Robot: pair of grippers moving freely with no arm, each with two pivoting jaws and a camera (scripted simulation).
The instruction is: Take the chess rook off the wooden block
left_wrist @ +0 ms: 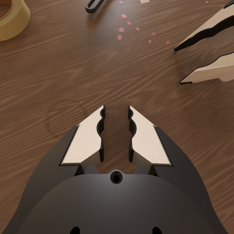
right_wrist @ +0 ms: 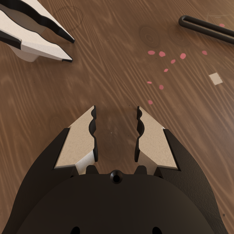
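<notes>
Nearest in the left wrist view, the left hand-held gripper (left_wrist: pixel 116 107) hangs over bare brown bench (left_wrist: pixel 50 78) with a narrow gap between its fingers and nothing in it. Far left on the bench sits a yellow tape roll (left_wrist: pixel 16 21); far and centre lies the looped end of a dark ridged cord (left_wrist: pixel 93 7), with a scatter of pink spots (left_wrist: pixel 122 30) just right of it. The right hand-held gripper (left_wrist: pixel 177 65) reaches in from the right edge.

In the right wrist view that right hand-held gripper (right_wrist: pixel 116 107) stands with a wider gap, also empty. A small pale square patch (right_wrist: pixel 215 78) lies to its right, beyond the spots. Neither the chess rook nor the wooden block appears in either view, so their place relative to either hand-held gripper cannot be told.
</notes>
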